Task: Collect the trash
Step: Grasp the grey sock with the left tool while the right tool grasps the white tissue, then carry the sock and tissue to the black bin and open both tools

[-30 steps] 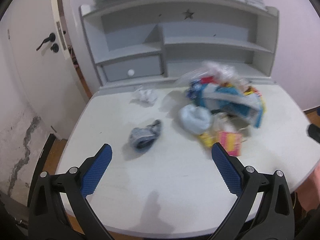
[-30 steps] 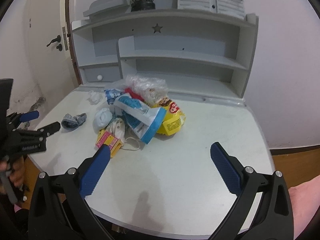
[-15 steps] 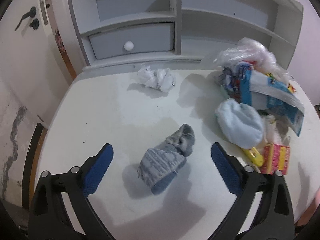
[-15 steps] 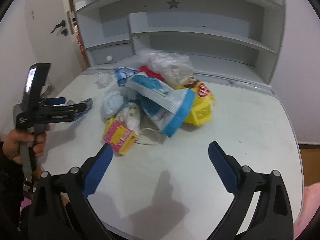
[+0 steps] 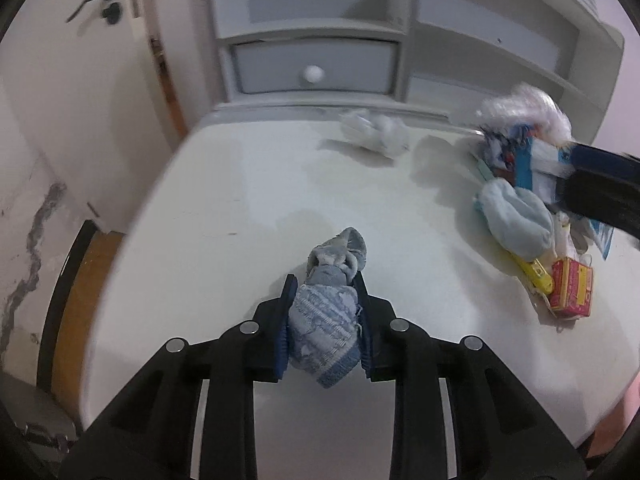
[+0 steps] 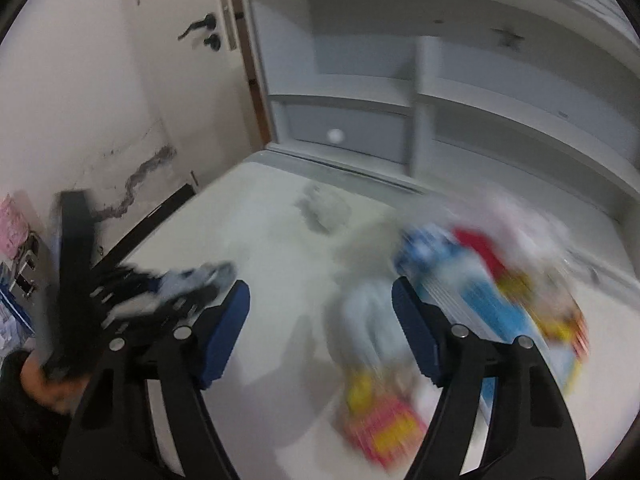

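My left gripper (image 5: 325, 312) is shut on a grey-blue sock (image 5: 326, 320) that lies on the white desk (image 5: 240, 208). A crumpled white tissue (image 5: 374, 130) lies at the back. A trash pile sits at the right: a pale blue sock (image 5: 514, 220), a blue-white wrapper (image 5: 524, 160), a clear plastic bag (image 5: 528, 108), a pink-red carton (image 5: 570, 288). My right gripper (image 6: 320, 320) is open, its view blurred, hanging over the pale blue sock (image 6: 360, 320) at the left of the pile. The left gripper (image 6: 180, 288) shows at its left.
A grey shelf unit with a drawer (image 5: 312, 66) stands along the back of the desk. A door (image 5: 80, 80) is at the left. The desk's left edge drops to a wooden floor (image 5: 76, 300). The right gripper's arm (image 5: 600, 184) crosses over the pile.
My left gripper moved forward and closed on the grey-blue sock. My right gripper swung left and nearer to the pile, with its jaws narrower than before.
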Tool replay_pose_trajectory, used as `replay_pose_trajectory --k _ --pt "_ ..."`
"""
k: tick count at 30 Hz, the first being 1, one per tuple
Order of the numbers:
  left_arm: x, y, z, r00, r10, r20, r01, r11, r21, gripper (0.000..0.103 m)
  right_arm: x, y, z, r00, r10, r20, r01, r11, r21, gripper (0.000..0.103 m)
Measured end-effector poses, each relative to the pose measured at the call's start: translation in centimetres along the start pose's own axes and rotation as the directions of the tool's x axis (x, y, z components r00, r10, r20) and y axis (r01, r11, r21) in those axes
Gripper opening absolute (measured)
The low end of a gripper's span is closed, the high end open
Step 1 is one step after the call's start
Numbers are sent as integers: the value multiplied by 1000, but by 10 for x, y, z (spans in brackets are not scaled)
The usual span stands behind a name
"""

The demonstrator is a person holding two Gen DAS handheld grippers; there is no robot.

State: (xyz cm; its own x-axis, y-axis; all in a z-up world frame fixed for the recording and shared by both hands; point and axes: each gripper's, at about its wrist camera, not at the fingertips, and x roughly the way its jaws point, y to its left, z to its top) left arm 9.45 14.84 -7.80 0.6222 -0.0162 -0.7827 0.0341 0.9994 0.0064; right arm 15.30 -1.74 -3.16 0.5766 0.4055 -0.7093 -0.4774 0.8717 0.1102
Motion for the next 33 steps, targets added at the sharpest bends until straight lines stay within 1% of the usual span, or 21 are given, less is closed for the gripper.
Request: replay_pose_trajectory --k 3,7,9,12,13,15,16,17,18,21,24,27,29,31,33 --pt "-9 18 2 1000 4 10 -4 999 -42 26 52 3 31 997 -5 -75 7 1000 26 72" --pt "-16 31 1 1000 6 13 -5 998 -70 26 102 5 52 987 -65 -147 69 997 23 72" --pt "-15 35 1 1000 5 9 -5 997 -73 26 120 7 61 982 -88 -170 94 995 30 71" --pt "-14 40 0 1000 3 1 -3 997 -76 26 132 11 68 977 -102 -187 108 994 22 70" --pt "-12 42 0 1000 5 -4 -5 997 -79 26 134 13 67 975 -110 -191 116 993 19 67" --pt "-10 44 0 1000 8 -11 -9 996 -86 26 141 14 68 972 -113 -206 120 993 18 57" --pt "-11 43 -1 1000 10 -11 -11 996 -88 26 144 15 67 970 -111 -218 118 993 21 39" --pt "-12 43 0 1000 12 -12 -13 996 -89 26 149 13 66 969 -104 -225 112 993 24 28" --pt "-13 42 1 1000 14 -8 -14 996 -88 26 148 12 66 970 -95 -222 103 994 26 27" --pt "-21 38 3 1000 22 10 -21 997 -80 26 131 16 64 982 -95 -164 95 995 -7 24" --pt "-28 35 7 999 22 23 -20 997 -79 26 105 12 63 992 -43 -120 46 999 22 23" --pt "-33 28 14 999 8 42 -5 998 -64 26 72 8 61 997 -17 -73 20 999 45 23" --pt "-39 12 19 998 -15 61 17 999 -31 26 41 0 55 999 -32 -31 33 998 49 23" --pt "-42 -3 25 996 -44 73 44 999 -3 26 9 -17 45 999 -44 4 43 996 82 23" --pt "-48 -34 31 991 -96 88 91 994 54 26 -30 -43 28 994 -99 42 93 988 124 23"
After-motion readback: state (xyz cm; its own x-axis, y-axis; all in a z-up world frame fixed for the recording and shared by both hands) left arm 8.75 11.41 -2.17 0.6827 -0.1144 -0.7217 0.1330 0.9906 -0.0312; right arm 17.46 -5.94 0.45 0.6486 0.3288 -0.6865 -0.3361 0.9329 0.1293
